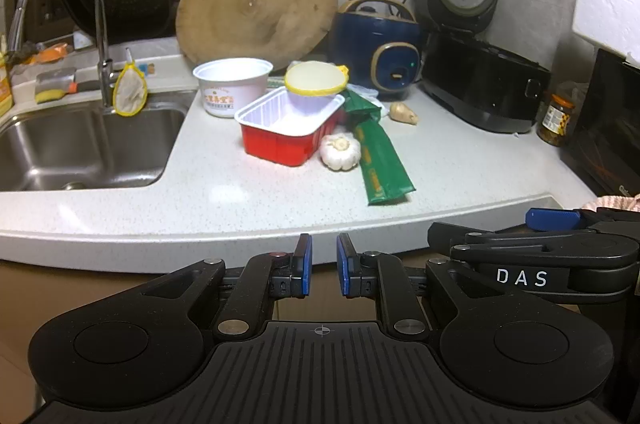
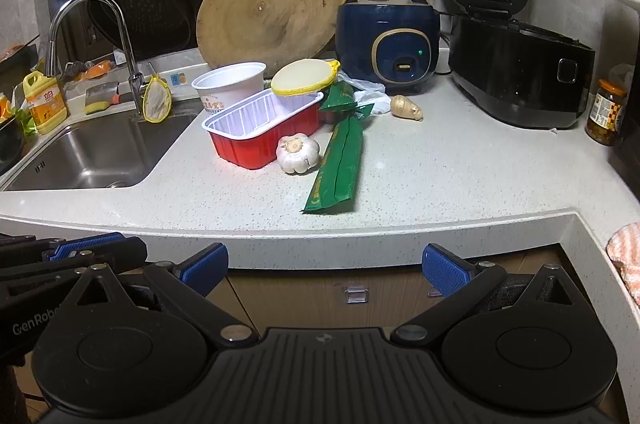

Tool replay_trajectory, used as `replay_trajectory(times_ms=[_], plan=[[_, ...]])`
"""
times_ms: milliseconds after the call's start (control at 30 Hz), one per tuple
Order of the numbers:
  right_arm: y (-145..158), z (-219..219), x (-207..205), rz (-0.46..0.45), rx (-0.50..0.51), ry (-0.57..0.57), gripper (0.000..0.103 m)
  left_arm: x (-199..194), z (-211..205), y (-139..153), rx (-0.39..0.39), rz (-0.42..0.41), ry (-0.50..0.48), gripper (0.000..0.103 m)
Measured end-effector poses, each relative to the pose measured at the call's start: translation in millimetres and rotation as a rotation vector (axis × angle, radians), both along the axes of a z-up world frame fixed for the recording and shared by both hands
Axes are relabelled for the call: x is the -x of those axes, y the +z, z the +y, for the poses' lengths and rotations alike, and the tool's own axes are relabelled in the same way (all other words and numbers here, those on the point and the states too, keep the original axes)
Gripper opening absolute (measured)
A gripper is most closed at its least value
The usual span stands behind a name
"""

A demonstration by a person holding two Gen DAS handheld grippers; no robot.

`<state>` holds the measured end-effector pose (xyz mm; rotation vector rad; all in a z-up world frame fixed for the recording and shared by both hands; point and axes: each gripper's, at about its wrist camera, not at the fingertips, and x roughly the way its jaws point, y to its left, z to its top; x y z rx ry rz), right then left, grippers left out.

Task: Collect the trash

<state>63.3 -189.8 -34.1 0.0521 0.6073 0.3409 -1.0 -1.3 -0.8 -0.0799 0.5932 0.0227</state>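
Note:
On the speckled counter (image 1: 224, 195) sit an empty red tray with a white inside (image 1: 286, 127) (image 2: 260, 127), a white paper cup (image 1: 232, 83) (image 2: 230, 83), a yellow-rimmed lid (image 1: 316, 79) (image 2: 304, 75) leaning over the tray, and a long green wrapper (image 1: 380, 159) (image 2: 338, 163). A garlic bulb (image 1: 340, 151) (image 2: 298, 153) lies between tray and wrapper. My left gripper (image 1: 324, 264) hangs off the counter's front edge, its pads a narrow gap apart with nothing between. My right gripper (image 2: 325, 264) stands wide open beside it, also short of the edge and empty.
A steel sink (image 2: 100, 151) and faucet (image 2: 120, 35) are at the left. At the back stand a round wooden board (image 2: 272, 11), a blue rice cooker (image 2: 388, 39) and an open black cooker (image 2: 520, 79). A ginger piece (image 2: 406, 107) and a jar (image 2: 606, 111) are on the right.

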Motion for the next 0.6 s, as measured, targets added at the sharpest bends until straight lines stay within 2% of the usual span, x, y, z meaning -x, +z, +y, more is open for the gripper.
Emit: replay_trajectory(times_ms=[600], plan=[[-2.0,1.4,4.0,-0.001,0.002,-0.003,0.103,-0.8,-0.5,0.8,0.0,0.001,0.001,0.017]])
